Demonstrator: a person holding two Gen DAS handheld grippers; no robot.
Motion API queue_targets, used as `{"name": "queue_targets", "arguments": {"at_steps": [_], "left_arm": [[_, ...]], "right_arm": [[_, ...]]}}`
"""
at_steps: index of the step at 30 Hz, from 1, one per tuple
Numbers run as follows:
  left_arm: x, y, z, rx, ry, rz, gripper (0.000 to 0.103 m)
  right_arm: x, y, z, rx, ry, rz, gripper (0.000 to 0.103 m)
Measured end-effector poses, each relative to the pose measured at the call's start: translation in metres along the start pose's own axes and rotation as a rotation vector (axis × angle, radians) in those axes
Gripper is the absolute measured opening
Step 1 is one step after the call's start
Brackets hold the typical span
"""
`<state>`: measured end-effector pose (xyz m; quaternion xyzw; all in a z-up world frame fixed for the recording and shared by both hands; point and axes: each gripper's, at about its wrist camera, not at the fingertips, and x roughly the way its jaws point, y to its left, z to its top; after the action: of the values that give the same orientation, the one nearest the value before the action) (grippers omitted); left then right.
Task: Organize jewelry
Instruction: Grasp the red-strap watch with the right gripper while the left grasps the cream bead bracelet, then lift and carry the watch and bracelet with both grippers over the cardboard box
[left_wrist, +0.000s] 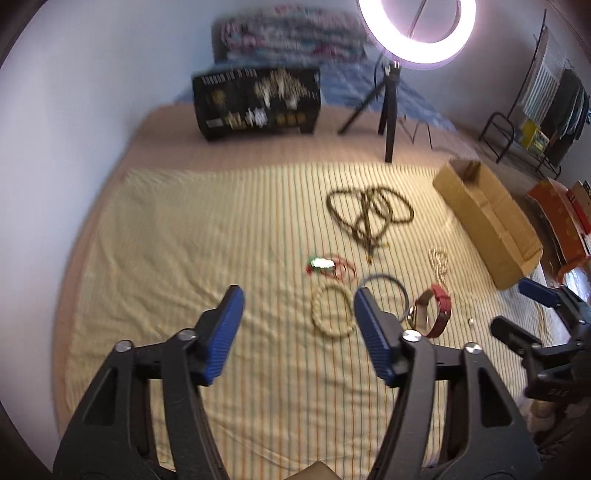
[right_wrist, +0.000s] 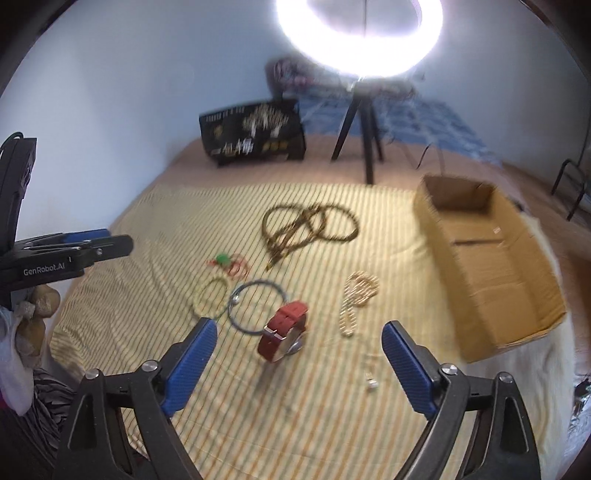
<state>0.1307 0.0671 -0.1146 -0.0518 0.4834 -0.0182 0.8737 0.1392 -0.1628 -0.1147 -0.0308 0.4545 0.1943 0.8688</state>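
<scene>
Jewelry lies on a yellow striped cloth (left_wrist: 184, 229). A red-strap watch (right_wrist: 282, 330) stands just ahead of my open, empty right gripper (right_wrist: 299, 332); it also shows in the left wrist view (left_wrist: 434, 310). Beside it lie a blue-grey bangle (right_wrist: 256, 308), a cream beaded bracelet (left_wrist: 330, 312), a red cord with a green piece (right_wrist: 229, 264), a pearl strand (right_wrist: 356, 299), a dark bead necklace (left_wrist: 369, 212) and a small earring (right_wrist: 371, 384). My left gripper (left_wrist: 299, 295) is open and empty, near the cream bracelet. An open cardboard box (right_wrist: 491, 266) sits at the right.
A ring light on a black tripod (left_wrist: 388, 110) stands behind the cloth. A black printed box (left_wrist: 258, 103) stands at the back left. Folded bedding (left_wrist: 291, 33) lies by the wall. A clothes rack (left_wrist: 554, 103) and orange boxes (left_wrist: 561, 218) are at the far right.
</scene>
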Motion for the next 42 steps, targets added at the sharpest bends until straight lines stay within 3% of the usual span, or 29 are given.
{"name": "queue_targets", "arguments": {"at_steps": [3, 7, 13, 20, 26, 31, 38, 40, 42], "left_arm": [[0.017, -0.006, -0.002, 0.016, 0.051, -0.018, 0.061], [0.049, -0.008, -0.002, 0.013, 0.150, -0.048, 0.045], [0.090, 0.000, -0.004, -0.073, 0.274, -0.088, 0.034], [0.115, -0.006, -0.001, -0.048, 0.277, -0.061, 0.033], [0.137, -0.007, -0.009, -0.024, 0.305, -0.015, 0.018], [0.142, -0.003, -0.006, -0.039, 0.284, -0.009, 0.007], [0.136, -0.001, -0.008, -0.039, 0.257, -0.005, 0.005], [0.135, -0.003, -0.007, -0.040, 0.250, -0.004, 0.005], [0.129, -0.003, -0.008, -0.042, 0.240, -0.003, 0.005]], "right_arm": [[0.022, 0.004, -0.002, 0.012, 0.067, 0.025, 0.089], [0.044, 0.005, -0.001, 0.018, 0.126, 0.021, 0.084], [0.062, 0.004, 0.003, 0.007, 0.164, 0.014, 0.076], [0.074, 0.006, 0.008, -0.024, 0.189, 0.005, 0.067], [0.080, -0.004, 0.006, -0.007, 0.216, 0.001, 0.056], [0.076, -0.002, 0.007, -0.031, 0.202, 0.000, 0.037], [0.073, -0.008, 0.003, -0.020, 0.208, 0.033, 0.032], [0.072, -0.014, 0.001, 0.001, 0.212, 0.041, 0.022], [0.072, -0.022, -0.001, 0.021, 0.219, 0.046, 0.018]]}}
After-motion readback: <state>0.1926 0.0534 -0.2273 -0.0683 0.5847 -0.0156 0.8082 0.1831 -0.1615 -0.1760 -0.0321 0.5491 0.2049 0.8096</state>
